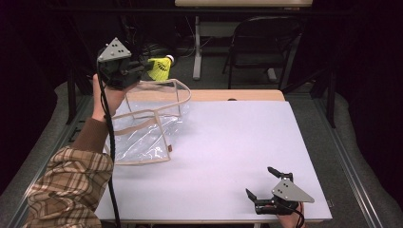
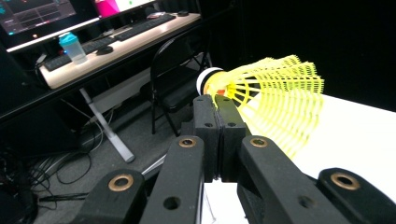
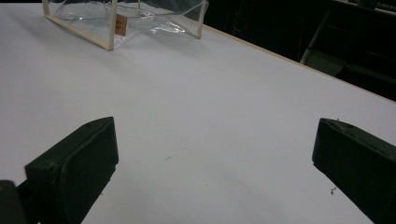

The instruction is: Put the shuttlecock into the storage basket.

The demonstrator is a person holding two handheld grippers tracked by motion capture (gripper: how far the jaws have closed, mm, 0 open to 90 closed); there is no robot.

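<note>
From the high view, the left gripper [image 1: 141,67] is held up in the air past the far left corner of the table [image 1: 223,156], and it's pinching a yellow shuttlecock [image 1: 159,68] by the edge of its skirt. The shuttlecock hangs just above the far rim of the clear plastic bag [image 1: 147,124], white cork tip pointing away to the right. The bag itself sits open on the table's left side, a floppy see-through thing with tan trim, mouth turned upward. The person's plaid sleeve [image 1: 71,183] comes up along the bag's left. Well away from the bag, down at the near right corner of the table, the right gripper [image 1: 261,183] rests low with its jaws spread wide and nothing between them.

The left gripper view looks right down the jaws: they're pressed together on the yellow mesh skirt of the shuttlecock [image 2: 275,98], close to where the skirt meets the cork. The skirt fans out to the right over the white table [image 2: 364,140]. Beyond it there's a folding chair [image 2: 180,79] and a desk [image 2: 116,46] with keyboards and a bottle.

In the right gripper view the two black jaws sit far apart at either side, bare table [image 3: 210,116] between them. The bag [image 3: 126,21] lies way off at the top left, a small brown tag on its trim.
</note>
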